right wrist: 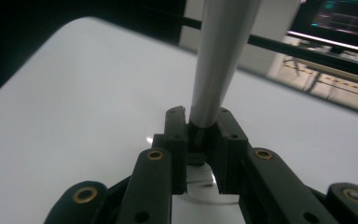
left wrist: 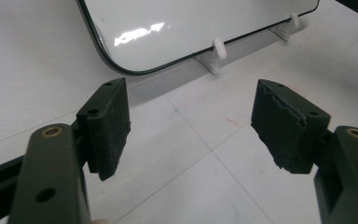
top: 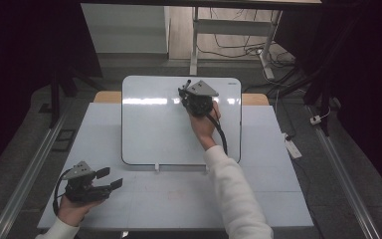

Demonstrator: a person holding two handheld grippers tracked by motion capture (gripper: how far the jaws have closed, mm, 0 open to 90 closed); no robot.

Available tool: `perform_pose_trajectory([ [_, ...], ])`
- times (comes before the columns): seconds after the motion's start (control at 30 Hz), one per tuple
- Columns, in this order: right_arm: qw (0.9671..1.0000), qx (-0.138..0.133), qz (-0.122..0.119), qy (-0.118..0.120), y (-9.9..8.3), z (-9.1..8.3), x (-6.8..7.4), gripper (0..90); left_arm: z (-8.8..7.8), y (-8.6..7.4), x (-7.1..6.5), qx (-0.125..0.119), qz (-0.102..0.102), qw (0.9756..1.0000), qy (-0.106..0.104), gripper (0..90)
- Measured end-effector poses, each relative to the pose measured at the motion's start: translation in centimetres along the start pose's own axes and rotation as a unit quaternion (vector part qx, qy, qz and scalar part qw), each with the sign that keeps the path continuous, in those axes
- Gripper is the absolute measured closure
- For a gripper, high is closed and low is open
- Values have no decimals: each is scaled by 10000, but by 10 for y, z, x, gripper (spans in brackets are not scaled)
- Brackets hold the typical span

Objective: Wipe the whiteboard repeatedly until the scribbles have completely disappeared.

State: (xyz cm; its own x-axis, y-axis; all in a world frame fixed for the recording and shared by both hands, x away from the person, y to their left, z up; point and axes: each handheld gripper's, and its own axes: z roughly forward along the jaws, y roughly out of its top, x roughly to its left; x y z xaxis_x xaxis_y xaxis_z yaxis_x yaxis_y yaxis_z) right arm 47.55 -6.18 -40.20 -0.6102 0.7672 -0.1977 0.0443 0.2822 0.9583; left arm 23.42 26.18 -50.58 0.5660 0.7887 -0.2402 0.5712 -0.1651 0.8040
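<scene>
Right claw (right wrist: 199, 140) is clamped on a grey marker (right wrist: 216, 60), jaws pinching its lower end, barrel sticking up and away from the camera. From the high view I see that claw (top: 186, 94) over the far right part of the whiteboard (top: 149, 134), near its top edge. Whiteboard leans on small white clips (left wrist: 219, 48) at its near edge, on the white table (top: 179, 199). I can't tell whether the marker tip touches the surface; it's hidden by the jaws.

Left claw (top: 110, 179) is parked at the near left of the table, jaws spread wide with nothing between them (left wrist: 191, 126). It's well apart from the whiteboard.

My read: writing or drawing on the board is in hand, at or near its start, since the board looks blank.

Risks from here:
- Marker is held near one end, so side load while stroking could pivot it in the pads and skew the line.
- Pushing too hard could shove the board back on its clips, since the left claw isn't bracing it.
- Glare on the board makes it hard for me to judge contact.
</scene>
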Motion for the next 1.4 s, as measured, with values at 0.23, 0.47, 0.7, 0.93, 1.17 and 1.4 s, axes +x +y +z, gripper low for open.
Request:
perform_pose_trajectory([
  [0.23, 9983, 123, -378, 415, -6, 0, 15, 776, 1, 0, 1, 21, -15, 10000, -12, 288],
  [0.47, 9999, -54, 116, 38, 8, 3, -14, 775, 0, 0, 1, 5, -15, 10000, 15, 288],
  [0.7, 9980, 147, -147, 592, -3, 0, 2, 775, 0, 0, 1, 13, -13, 10000, 2, 288],
  [0.93, 9995, 79, 272, 148, -7, -15, -18, 775, 1, 1, -1, 14, 15, 10000, -7, 288],
  [1.17, 9980, 205, -292, 515, -16, -13, 9, 775, 2, 1, -1, 31, 2, 10000, -4, 289],
  [1.4, 9998, 25, 53, -181, -7, -20, -28, 775, 1, 0, 0, 6, -27, 10000, -3, 288],
])
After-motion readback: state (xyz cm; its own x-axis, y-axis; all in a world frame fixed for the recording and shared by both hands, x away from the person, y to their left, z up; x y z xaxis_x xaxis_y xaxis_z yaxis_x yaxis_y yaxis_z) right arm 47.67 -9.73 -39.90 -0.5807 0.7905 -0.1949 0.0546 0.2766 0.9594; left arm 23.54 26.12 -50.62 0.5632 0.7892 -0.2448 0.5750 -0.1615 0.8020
